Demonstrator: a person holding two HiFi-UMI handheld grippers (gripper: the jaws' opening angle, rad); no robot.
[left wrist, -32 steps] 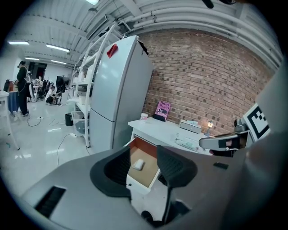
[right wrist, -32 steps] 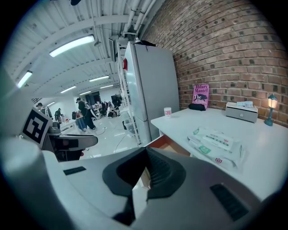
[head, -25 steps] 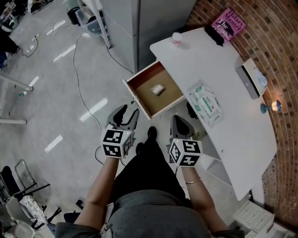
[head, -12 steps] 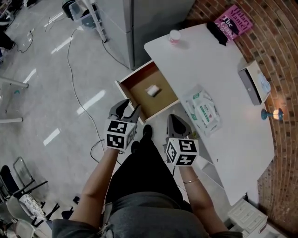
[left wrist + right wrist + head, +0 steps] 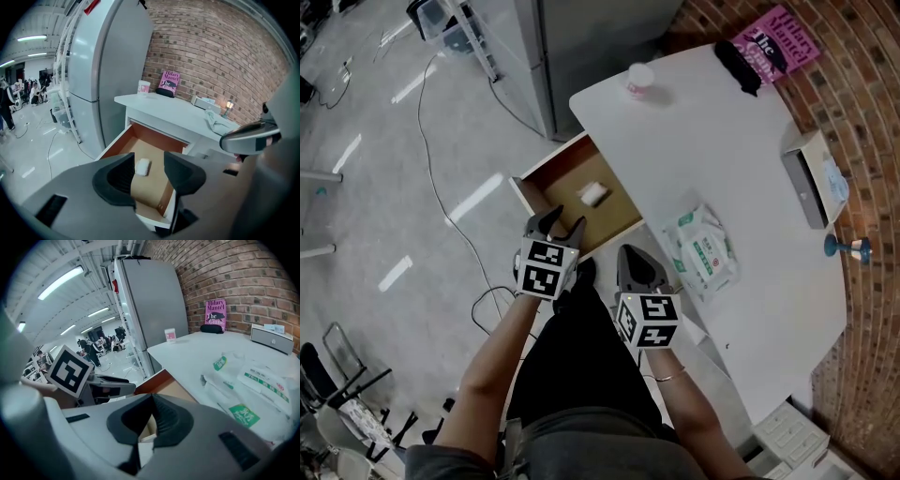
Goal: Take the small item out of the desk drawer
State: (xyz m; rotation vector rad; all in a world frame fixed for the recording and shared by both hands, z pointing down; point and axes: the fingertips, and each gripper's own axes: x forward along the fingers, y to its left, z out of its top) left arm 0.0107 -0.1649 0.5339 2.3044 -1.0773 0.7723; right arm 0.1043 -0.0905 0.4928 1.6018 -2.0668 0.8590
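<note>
The desk drawer (image 5: 546,174) stands pulled out, its brown floor bare except for a small white item (image 5: 593,193) near the middle. My left gripper (image 5: 562,223) hovers just at the drawer's front edge. Its jaws are opening, with nothing between them. In the left gripper view the small white item (image 5: 142,166) shows beyond the gap of the left gripper (image 5: 149,159), lying in the drawer (image 5: 154,140). My right gripper (image 5: 630,251) is shut and empty, beside the drawer's near right corner under the desk edge. In the right gripper view the right gripper (image 5: 151,401) has its tips meeting.
On the white desk (image 5: 741,141) lie a wet-wipes pack (image 5: 705,248), a tissue box (image 5: 811,178), a pink book (image 5: 773,42), a black object (image 5: 737,66) and a small cup (image 5: 639,80). A grey cabinet (image 5: 572,47) stands left of the desk. A cable (image 5: 431,178) crosses the floor.
Both grippers have moved forward toward the drawer; the left one now reaches its front edge. The left jaws stand a little wider.
</note>
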